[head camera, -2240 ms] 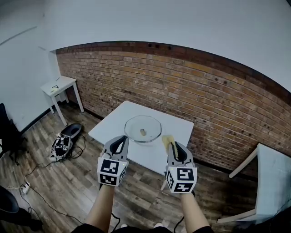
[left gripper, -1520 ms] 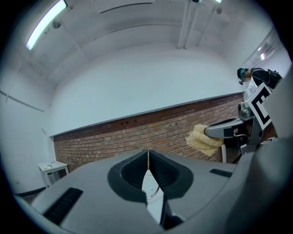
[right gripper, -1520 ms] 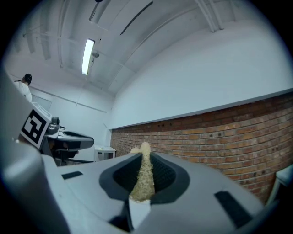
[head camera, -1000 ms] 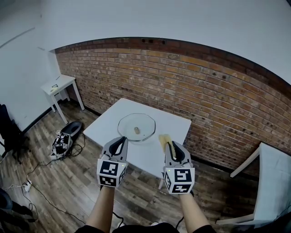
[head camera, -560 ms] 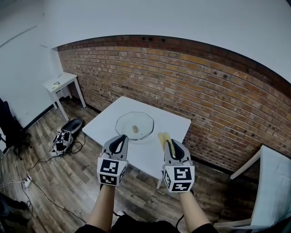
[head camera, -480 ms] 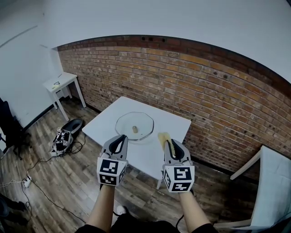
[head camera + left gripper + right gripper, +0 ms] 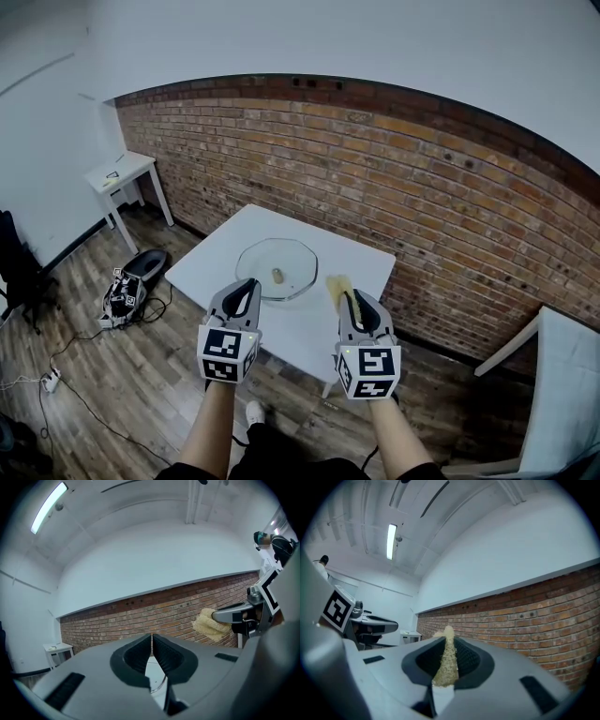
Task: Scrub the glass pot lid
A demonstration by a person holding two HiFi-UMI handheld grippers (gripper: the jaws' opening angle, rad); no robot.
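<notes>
The glass pot lid (image 7: 276,268) lies flat on the white table (image 7: 225,253), with a small knob at its middle. My left gripper (image 7: 247,288) is held level in front of the table's near edge, its jaws shut with nothing between them (image 7: 152,645). My right gripper (image 7: 349,298) is level beside it, shut on a yellow sponge (image 7: 337,286) that sticks out past the fingertips. The same sponge (image 7: 447,660) fills the jaw gap in the right gripper view, and in the left gripper view the sponge (image 7: 208,625) shows at the right. Both grippers are short of the lid.
A brick wall (image 7: 450,216) runs behind the table. A small white side table (image 7: 120,176) stands at the left, with a black device and cables (image 7: 131,286) on the wooden floor. Another white table (image 7: 562,375) stands at the right edge.
The view has shifted a little and the table and lid sit slightly nearer. Both grippers keep their pose side by side, the sponge still in the right one.
</notes>
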